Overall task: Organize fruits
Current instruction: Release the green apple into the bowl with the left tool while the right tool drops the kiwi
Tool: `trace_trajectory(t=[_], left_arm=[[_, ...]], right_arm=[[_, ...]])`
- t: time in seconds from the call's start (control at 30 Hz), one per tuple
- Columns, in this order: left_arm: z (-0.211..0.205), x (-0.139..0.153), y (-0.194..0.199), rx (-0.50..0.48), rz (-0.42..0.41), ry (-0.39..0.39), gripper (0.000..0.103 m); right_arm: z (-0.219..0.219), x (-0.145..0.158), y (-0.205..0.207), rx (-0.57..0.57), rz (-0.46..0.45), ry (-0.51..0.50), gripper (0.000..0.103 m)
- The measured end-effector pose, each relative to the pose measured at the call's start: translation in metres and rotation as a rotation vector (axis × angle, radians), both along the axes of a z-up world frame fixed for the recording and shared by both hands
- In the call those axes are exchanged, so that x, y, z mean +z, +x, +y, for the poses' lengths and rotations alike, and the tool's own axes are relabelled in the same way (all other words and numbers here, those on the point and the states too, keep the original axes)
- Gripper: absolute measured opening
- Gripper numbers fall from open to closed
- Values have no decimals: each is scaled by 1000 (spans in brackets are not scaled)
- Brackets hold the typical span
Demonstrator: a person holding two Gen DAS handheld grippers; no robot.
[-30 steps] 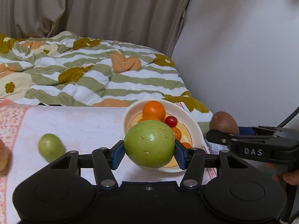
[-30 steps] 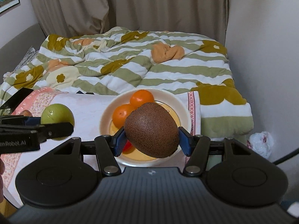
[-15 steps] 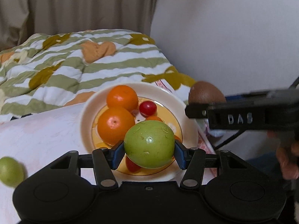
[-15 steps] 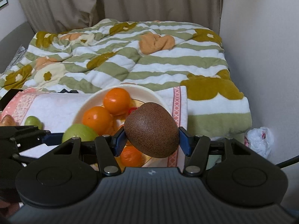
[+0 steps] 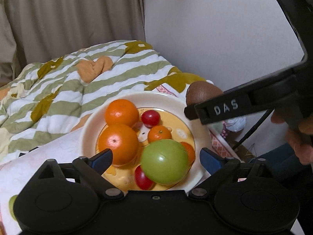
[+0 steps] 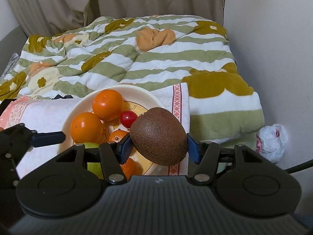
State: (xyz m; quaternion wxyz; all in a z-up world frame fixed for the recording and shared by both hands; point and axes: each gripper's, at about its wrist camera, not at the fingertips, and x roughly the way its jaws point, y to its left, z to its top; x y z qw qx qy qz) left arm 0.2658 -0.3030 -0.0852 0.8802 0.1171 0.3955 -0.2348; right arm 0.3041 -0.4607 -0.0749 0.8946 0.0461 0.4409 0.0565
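Observation:
A cream plate [image 5: 89, 129] on the table holds two oranges [image 5: 117, 144], small mandarins [image 5: 159, 134], cherry tomatoes [image 5: 150, 118] and a green apple [image 5: 165, 161]. My left gripper [image 5: 156, 159] is open above the plate's near side; the green apple lies on the plate between its spread blue pads, touching neither. My right gripper [image 6: 157, 146] is shut on a brown kiwi [image 6: 158, 136] and holds it above the plate's right rim [image 6: 154, 99]. The kiwi also shows in the left wrist view [image 5: 203, 96], behind the right gripper's finger.
The plate stands on a white cloth with a pink border [image 6: 177, 99] at the table's right end. A striped green and white quilt [image 6: 137, 58] covers the bed behind. A second green fruit [image 5: 12, 203] lies at the left. A white plastic bag [image 6: 272, 142] lies on the floor.
My left gripper opened and let the green apple down onto the plate. My right gripper moved closer over the plate's right side, still holding the kiwi.

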Motion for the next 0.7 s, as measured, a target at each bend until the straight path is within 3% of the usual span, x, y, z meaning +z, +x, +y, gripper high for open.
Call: trace_trajectory(t=[0.7], left_arm=[[75,12,-17,234,63,-101,98]], right_arm=[[23,-23,27,73,7,-5,74]])
